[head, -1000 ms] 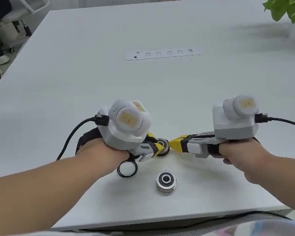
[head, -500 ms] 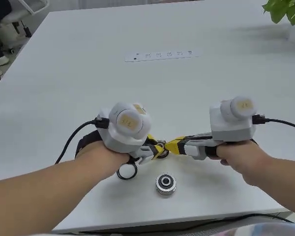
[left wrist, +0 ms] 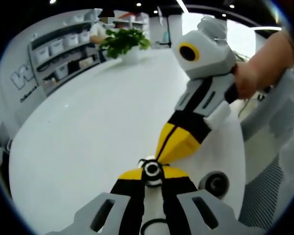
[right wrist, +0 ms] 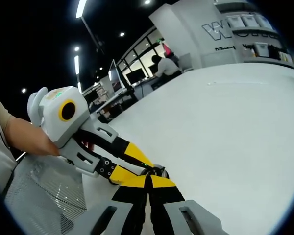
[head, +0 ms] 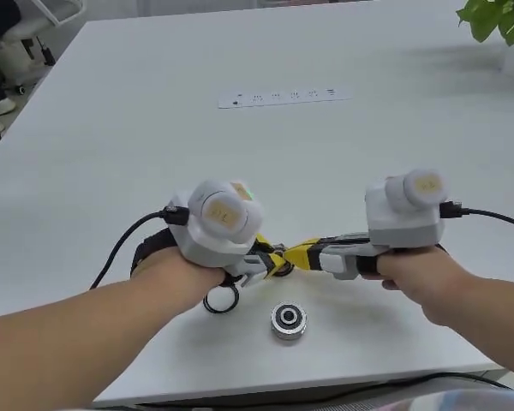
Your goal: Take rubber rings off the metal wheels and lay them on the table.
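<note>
Right gripper [head: 297, 253] edged left, pinched shut on the wheel [left wrist: 152, 170] left gripper [head: 272, 258] clamps; one ring [head: 222, 310] lies freed, near wheel [head: 289, 318] waits

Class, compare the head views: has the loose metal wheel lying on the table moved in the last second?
No. Measured against the power strip, the loose metal wheel lies where it did a second ago.

Open office: storage shelves [left wrist: 63, 54], monitors [right wrist: 136, 76].

rubber ring [head: 222, 311] partly hidden, plant [head: 490, 17] cropped at corner
</note>
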Demonstrator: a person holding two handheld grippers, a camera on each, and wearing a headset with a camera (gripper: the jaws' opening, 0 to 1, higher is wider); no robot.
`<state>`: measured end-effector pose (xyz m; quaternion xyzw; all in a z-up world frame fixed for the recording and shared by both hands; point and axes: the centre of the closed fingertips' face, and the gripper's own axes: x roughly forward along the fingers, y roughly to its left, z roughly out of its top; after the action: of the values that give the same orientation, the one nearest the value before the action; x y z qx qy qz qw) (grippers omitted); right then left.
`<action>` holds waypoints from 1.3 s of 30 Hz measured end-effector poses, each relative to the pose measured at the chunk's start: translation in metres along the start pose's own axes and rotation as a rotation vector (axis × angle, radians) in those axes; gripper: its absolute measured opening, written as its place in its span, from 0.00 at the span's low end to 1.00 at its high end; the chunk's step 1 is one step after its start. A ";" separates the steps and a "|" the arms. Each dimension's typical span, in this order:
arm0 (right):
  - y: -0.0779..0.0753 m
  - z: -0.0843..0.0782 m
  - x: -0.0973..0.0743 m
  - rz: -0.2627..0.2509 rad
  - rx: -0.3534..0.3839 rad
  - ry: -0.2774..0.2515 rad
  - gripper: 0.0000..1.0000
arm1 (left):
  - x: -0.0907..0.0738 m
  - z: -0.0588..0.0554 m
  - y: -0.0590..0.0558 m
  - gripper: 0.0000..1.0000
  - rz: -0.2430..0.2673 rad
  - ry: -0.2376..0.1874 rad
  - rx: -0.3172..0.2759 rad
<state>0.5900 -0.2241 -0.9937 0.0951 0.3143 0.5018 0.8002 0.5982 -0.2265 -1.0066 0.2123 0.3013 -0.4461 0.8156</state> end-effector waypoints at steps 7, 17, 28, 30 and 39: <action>0.006 -0.001 0.000 0.019 0.009 -0.003 0.00 | 0.000 0.000 0.000 0.12 0.003 -0.005 -0.005; 0.010 0.000 -0.003 0.050 0.032 -0.013 0.00 | 0.000 0.000 0.000 0.12 0.002 -0.008 -0.003; 0.008 0.001 -0.005 0.038 0.064 -0.026 0.00 | 0.000 0.000 -0.001 0.13 0.004 -0.012 -0.007; 0.006 0.001 -0.005 0.027 0.059 -0.020 0.00 | 0.000 0.001 -0.001 0.13 0.003 -0.014 -0.006; -0.007 -0.002 -0.004 -0.017 0.049 0.001 0.00 | 0.000 0.001 -0.001 0.14 -0.007 -0.008 0.014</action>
<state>0.5929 -0.2314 -0.9969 0.1118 0.3277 0.4871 0.8018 0.5974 -0.2281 -1.0056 0.2152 0.2957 -0.4517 0.8137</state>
